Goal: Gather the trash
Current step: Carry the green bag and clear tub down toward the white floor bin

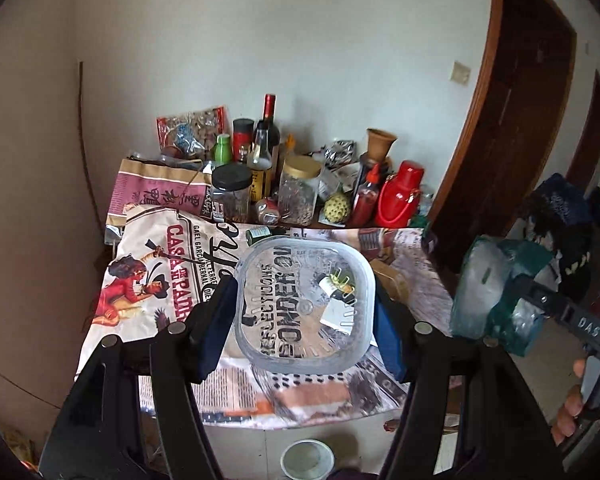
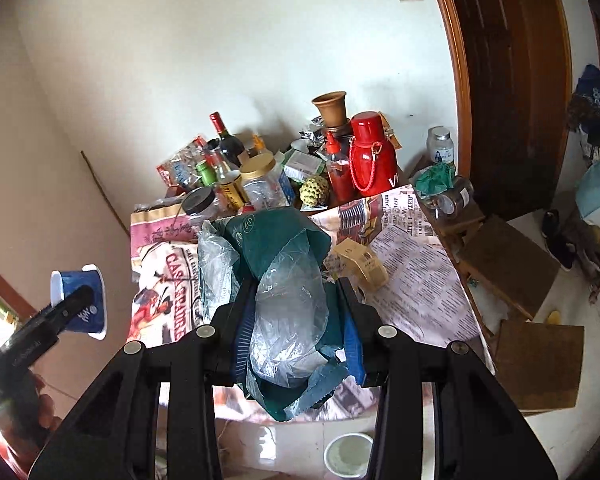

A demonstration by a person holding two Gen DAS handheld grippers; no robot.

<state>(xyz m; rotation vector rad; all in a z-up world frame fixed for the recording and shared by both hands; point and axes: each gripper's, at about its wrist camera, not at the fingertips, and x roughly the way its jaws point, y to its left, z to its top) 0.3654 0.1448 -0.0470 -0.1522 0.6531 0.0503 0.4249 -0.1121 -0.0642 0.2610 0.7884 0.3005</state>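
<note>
Two items are already in hand, one per gripper; the left gripper (image 1: 302,296) stands about half open, with both blue pads pressed on opposite sides of a plastic tub (image 1: 284,344); the tub sits end-on to the left wrist camera, so its axis runs forward along my fingers, and the printed tablecloth (image 1: 148,280) shows through it; from the right wrist camera the same tub shows blue walls and white rims. The right gripper (image 2: 296,286) is closed to a narrower gap on a crumpled green-and-clear plastic wrapper (image 2: 284,320); the wrapper bulges out ahead of the fingertips and hangs loose behind the pads.

Both loads are held above the near part of the table; neither touches the cloth as far as I can tell.

One white round container (image 1: 306,460) stands on the floor, below and behind both sets of fingertips, on my side of the table edge; I judge it to be the receptacle. It lies centred under the left gripper and under the right-hand finger of the right gripper; which hand is nearer I cannot tell. The coming move therefore calls for drawing back and down, then tipping.

A tan carton (image 2: 360,266) lies on the cloth just ahead and right of the right gripper; probably next.
</note>
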